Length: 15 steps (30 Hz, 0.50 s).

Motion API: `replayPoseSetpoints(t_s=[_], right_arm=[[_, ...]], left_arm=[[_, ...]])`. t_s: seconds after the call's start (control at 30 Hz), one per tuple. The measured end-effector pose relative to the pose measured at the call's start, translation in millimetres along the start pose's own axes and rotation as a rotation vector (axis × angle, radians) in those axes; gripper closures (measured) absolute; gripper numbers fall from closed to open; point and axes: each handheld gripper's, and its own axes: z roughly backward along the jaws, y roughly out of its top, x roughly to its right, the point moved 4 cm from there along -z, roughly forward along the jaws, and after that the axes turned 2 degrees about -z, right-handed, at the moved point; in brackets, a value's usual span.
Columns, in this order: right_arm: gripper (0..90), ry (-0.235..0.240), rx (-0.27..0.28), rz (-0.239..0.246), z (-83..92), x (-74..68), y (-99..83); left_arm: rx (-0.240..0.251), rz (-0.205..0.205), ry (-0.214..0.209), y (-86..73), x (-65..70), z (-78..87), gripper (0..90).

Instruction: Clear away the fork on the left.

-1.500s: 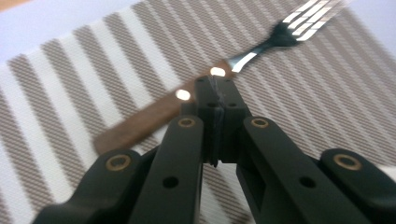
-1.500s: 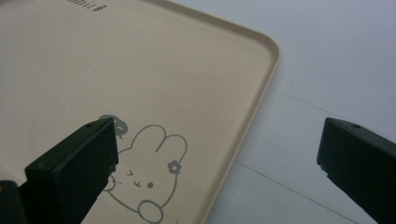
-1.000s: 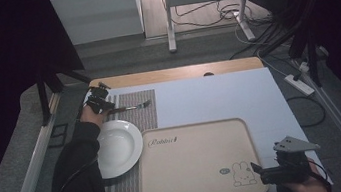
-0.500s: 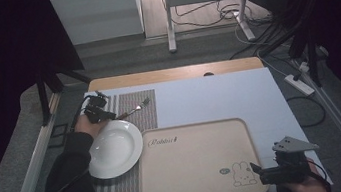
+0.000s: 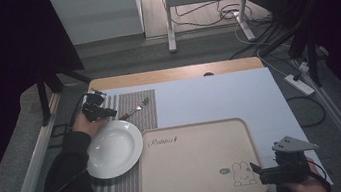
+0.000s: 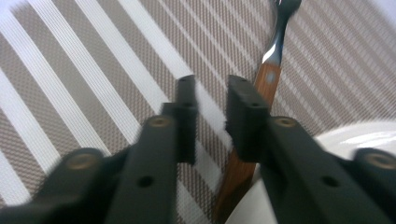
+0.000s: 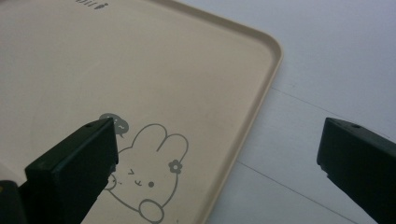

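While the left gripper (image 5: 110, 112) hovers beside the round white ceramic plate (image 5: 114, 148) from above, its own view shows narrowly parted jaws missing the wooden-handled steel fork (image 6: 254, 130), risking a sideways nudge; the right gripper (image 7: 219, 163) gapes wide over the beige rabbit-print tray (image 7: 70, 70).

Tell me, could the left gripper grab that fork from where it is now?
Probably yes. The left gripper sits right at the handle end of the fork, which lies bare on the striped mat. Its handle passes beside the fingers, not between them, so a slight sideways shift is needed.
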Motion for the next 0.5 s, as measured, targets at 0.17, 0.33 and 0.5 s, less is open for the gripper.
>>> replayPoseSetpoints(t_s=[0.17,0.33,0.5], right_arm=[[0.0,-0.001,0.001,0.0,0.2,-0.1,0.0],[0.0,0.0,0.001,0.0,0.3,-0.1,-0.1],[0.0,0.002,0.001,0.0,0.3,0.0,-0.1]], left_arm=[[-0.01,-0.042,0.016,8.7,8.8,-4.3,34.4],[-0.036,-0.042,-0.002,14.1,13.6,-15.0,14.0],[-0.078,-0.045,0.011,17.5,15.8,-26.2,0.0]])
